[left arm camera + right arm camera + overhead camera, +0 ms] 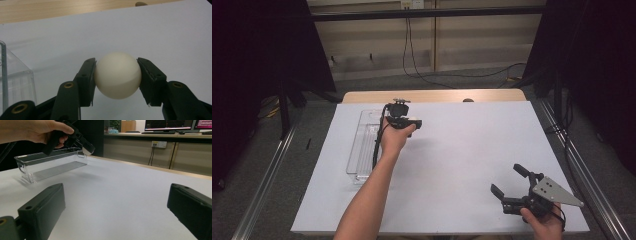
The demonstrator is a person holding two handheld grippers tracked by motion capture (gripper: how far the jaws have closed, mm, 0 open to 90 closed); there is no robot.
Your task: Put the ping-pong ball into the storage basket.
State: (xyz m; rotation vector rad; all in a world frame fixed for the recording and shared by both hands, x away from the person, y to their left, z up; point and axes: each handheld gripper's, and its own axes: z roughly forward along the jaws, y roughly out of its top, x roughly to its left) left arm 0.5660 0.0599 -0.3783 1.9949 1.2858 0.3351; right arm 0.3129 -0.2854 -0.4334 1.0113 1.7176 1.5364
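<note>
**Ball gripped, clear box beside it**

White ball (117,75) sits clamped between the left gripper (117,75) pads, held above the white table (462,165), just beside the clear box (362,145). To do well: carry it level over the box, lower, then release gently. Right gripper (512,181) rests well apart, jaws spread, holding nothing.

Left hand-held gripper (117,76) clamps white ball (117,75) — clear bin (15,85) beside.

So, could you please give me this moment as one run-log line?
left gripper: shut on white ball, held above table | clear bin: beside it, nothing visible inside | right gripper: open, nothing between jaws
</note>
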